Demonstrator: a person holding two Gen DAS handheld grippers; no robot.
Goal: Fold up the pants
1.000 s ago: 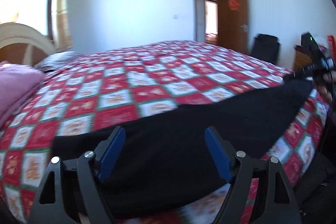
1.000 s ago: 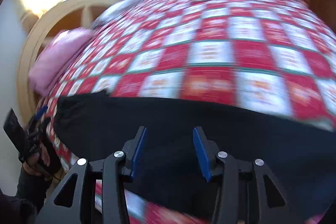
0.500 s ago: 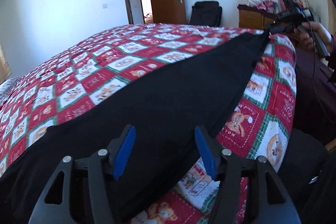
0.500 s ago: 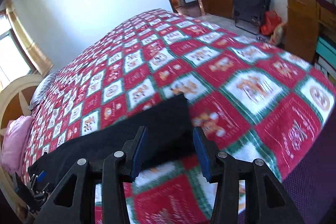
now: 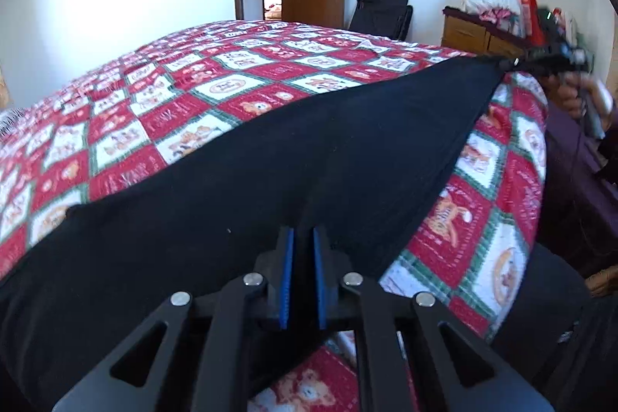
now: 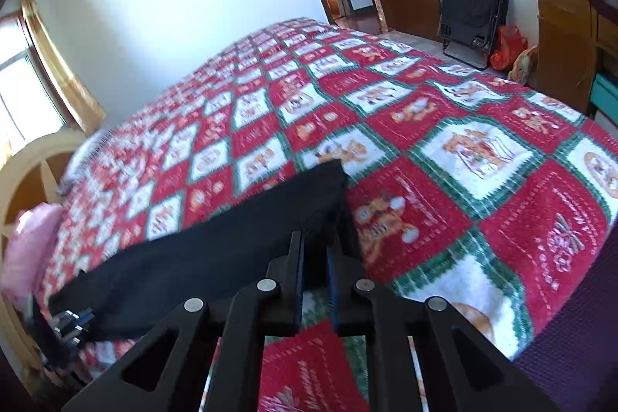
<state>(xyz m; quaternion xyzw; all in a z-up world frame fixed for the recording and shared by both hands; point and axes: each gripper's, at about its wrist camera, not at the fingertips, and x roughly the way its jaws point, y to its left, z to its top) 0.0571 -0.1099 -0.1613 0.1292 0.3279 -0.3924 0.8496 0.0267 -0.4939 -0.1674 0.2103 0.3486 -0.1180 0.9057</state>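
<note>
Left wrist view: the pants (image 5: 270,172) are plain black, pulled into a long taut band along the near edge of the bed (image 5: 231,91), over its red, white and green quilt. The left gripper (image 5: 303,238) has its jaws clenched on the cloth near one end. The right gripper (image 6: 316,250), seen far off at the band's other tip, likewise pinches the pants between its jaws. Both grippers sit low at the bed's edge, well apart, pointing across the quilt.
</note>
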